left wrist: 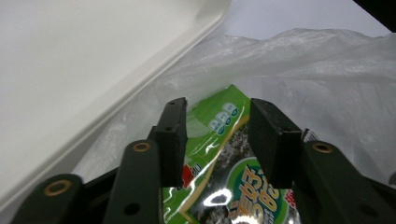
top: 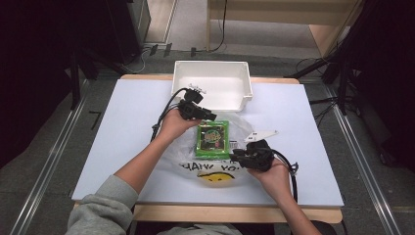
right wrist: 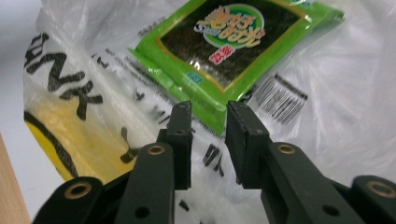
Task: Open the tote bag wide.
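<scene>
White bench [top: 293,127] carrying a white bin [top: 211,84] at its far edge, nothing visible inside it. Just in front, a clear plastic bag [top: 235,122] printed with black letters and a yellow smiley, only "THANK YOU" partly readable. Green seaweed packet [top: 213,139] lying on the bag, its writing too small to read. Left gripper [top: 208,116] released, jaws apart at the packet's far edge beside the bin wall. Right gripper [top: 235,155] released, jaws apart at the packet's near corner.
</scene>
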Tool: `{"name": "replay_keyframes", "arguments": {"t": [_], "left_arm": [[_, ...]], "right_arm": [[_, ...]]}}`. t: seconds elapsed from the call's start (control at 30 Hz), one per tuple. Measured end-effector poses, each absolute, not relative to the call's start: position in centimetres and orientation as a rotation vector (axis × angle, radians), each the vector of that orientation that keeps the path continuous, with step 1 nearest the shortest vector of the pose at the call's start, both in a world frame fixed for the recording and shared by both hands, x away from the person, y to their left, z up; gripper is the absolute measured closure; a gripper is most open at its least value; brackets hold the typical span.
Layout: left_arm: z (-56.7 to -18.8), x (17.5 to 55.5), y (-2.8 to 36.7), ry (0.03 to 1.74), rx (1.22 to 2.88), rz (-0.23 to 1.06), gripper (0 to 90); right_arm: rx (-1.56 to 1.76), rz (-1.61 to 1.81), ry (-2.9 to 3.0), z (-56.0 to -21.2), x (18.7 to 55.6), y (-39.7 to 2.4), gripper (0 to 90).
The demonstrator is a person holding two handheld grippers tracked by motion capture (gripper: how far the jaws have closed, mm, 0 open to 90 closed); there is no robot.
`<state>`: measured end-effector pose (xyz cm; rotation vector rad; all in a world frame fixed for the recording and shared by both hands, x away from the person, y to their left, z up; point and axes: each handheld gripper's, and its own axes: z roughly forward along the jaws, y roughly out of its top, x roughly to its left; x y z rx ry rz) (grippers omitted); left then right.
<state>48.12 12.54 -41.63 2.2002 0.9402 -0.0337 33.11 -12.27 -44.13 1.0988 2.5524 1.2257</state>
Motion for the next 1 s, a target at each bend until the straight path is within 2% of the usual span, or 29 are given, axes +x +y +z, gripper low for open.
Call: {"name": "replay_keyframes", "arguments": {"t": [0.1,0.2,0.47,1.0], "left_arm": [[-41.3,47.7,12.7,0.922,2.216,-0.035,49.0],[-41.1,47.1,13.2,0.921,2.179,-0.049,45.6],[-40.2,45.6,14.1,0.9,2.152,-0.05,42.3],[-40.1,42.3,16.3,0.885,2.118,-0.041,37.9]], "right_arm": [[1.108,1.225,2.548,-43.8,33.5,-12.1,69.6],[1.121,1.229,2.544,-43.6,34.1,-11.9,64.6],[1.137,1.245,2.531,-43.2,35.3,-11.3,58.1],[1.17,1.242,2.512,-43.2,36.8,-10.6,51.4]]}}
